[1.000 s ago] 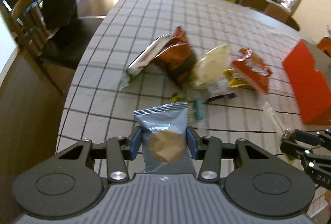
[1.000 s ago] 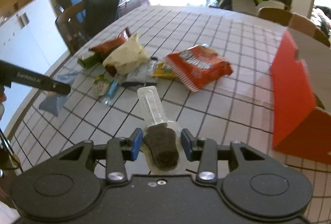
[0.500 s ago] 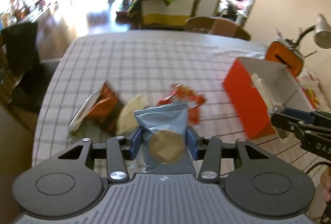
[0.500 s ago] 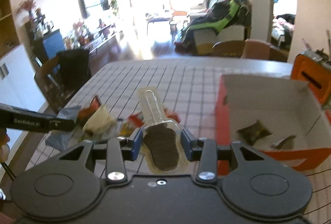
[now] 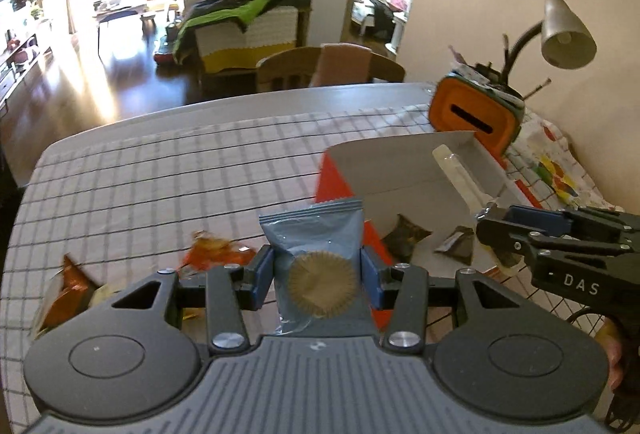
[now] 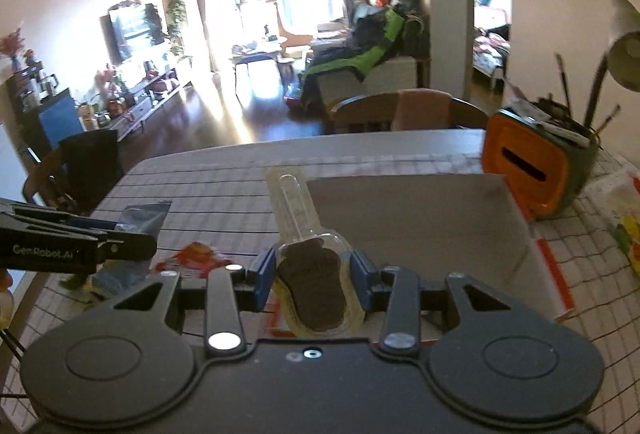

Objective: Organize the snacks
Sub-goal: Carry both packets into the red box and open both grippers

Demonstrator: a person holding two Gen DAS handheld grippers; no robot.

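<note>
Both tools rose from the snack pile toward the red box (image 5: pixel 404 169) at two o'clock: left tool (image 5: pixel 317 278) stayed clamped on blue packet (image 5: pixel 316 234), right tool (image 6: pixel 313 276) on clear-wrapped cookie (image 6: pixel 314 288).

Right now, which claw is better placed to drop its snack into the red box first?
Right. The right claw holds its clear foot-shaped snack pack at the red box rim; the left claw with the blue cookie packet is beside it.
</note>
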